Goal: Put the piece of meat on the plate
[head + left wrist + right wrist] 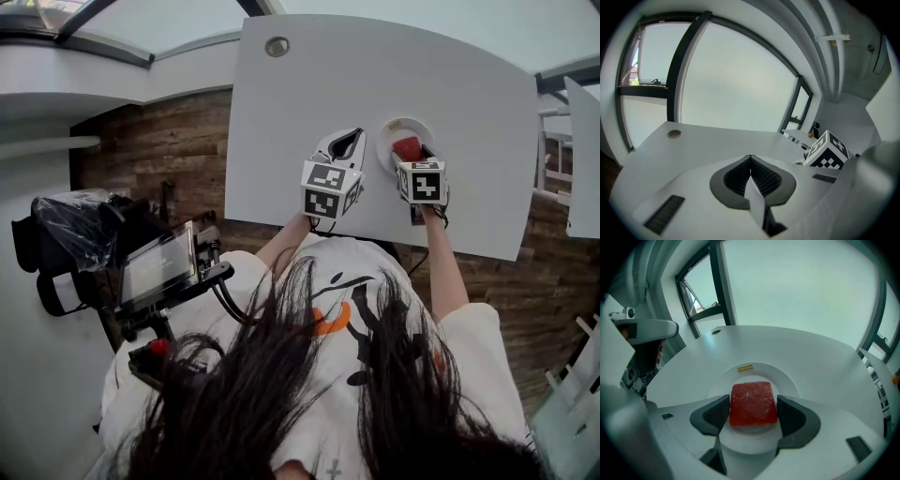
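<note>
A red square piece of meat [752, 403] lies flat over the middle of a small white round plate [789, 380] on the white table [450, 84]. My right gripper [753, 411] has its two dark pads against the meat's left and right sides, shut on it. In the head view the meat [408, 148] and the plate [387, 139] show just beyond the right gripper [418, 157]. My left gripper [750, 158] rests low over the table to the left of the plate, its jaws shut with nothing between them; the head view shows this left gripper [343, 145] too.
A round grommet [277, 46] sits near the table's far left corner. The plate carries a yellow sticker [745, 368] on its far rim. A screen on a stand [159, 267] is left of the person, off the table. Windows rise beyond the table.
</note>
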`<state>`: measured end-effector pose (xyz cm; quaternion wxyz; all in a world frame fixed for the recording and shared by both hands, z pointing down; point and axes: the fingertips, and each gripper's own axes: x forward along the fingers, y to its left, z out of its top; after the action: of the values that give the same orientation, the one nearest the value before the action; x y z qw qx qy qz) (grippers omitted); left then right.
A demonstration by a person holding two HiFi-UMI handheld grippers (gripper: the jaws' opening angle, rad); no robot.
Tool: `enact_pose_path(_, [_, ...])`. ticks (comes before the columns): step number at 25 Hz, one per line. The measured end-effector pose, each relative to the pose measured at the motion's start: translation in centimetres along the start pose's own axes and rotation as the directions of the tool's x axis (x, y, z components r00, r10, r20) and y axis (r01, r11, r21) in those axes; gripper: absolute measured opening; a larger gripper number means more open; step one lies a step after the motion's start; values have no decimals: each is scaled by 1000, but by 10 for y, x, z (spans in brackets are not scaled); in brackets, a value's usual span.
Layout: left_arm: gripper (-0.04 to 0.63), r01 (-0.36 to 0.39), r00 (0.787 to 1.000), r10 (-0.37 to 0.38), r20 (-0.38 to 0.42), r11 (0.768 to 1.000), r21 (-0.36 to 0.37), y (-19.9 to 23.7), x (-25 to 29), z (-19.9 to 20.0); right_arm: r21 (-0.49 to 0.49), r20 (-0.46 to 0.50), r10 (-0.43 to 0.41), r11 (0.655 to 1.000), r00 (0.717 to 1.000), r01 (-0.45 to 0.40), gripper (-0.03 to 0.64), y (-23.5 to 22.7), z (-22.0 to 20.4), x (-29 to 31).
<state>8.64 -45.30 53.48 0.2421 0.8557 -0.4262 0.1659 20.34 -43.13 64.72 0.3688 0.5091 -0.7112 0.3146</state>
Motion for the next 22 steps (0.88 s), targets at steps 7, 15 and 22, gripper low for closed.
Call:
enact_pose_path(7, [6,5,1000,-5,-4,1000,3,-1,1,-1,37,9,9,999,1000,-10,304,-3,1,3])
enact_pose_path(15, [6,2,1000,-2,4,1000,7,-8,-8,-2,167,118,12,985,993,-32,304,-6,19,-33])
enact_pose_path(22, [6,29,999,-29,13,999,36,-33,-18,-7,311,315,17,943,949,-120,304,0,31,-84])
